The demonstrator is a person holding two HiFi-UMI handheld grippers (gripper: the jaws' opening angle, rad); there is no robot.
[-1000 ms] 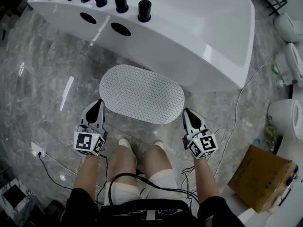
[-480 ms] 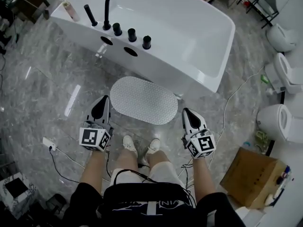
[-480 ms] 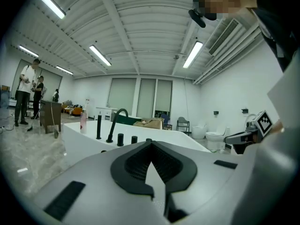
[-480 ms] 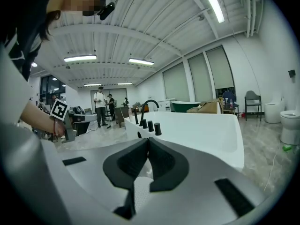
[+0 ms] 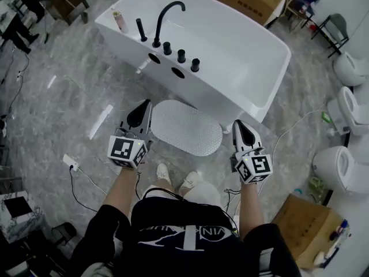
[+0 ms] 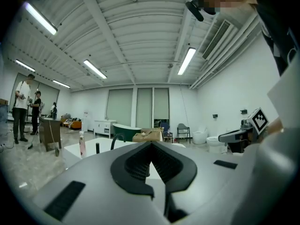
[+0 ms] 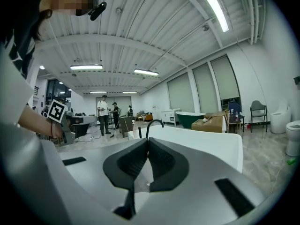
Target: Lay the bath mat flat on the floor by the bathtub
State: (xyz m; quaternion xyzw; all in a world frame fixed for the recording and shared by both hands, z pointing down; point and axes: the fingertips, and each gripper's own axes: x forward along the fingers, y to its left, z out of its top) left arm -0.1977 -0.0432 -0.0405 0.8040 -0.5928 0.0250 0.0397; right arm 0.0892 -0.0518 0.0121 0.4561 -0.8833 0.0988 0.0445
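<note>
The white dotted oval bath mat lies flat on the grey marble floor, right against the near side of the white bathtub. My left gripper hangs over the mat's left end, jaws shut and empty. My right gripper is just off the mat's right end, also shut with nothing in it. In the left gripper view the shut left gripper points level across the room toward the tub. The right gripper view shows the shut right gripper with the tub and black faucet behind.
A black faucet and knobs line the tub's near rim. Toilets stand at the right, a cardboard box at lower right. A white cable and a floor socket lie nearby. The person's feet are just before the mat.
The head camera has risen and pulled back, so the tub and mat look smaller and farther. Both grippers lifted away from the mat's ends, still shut. The mat has stayed flat.
</note>
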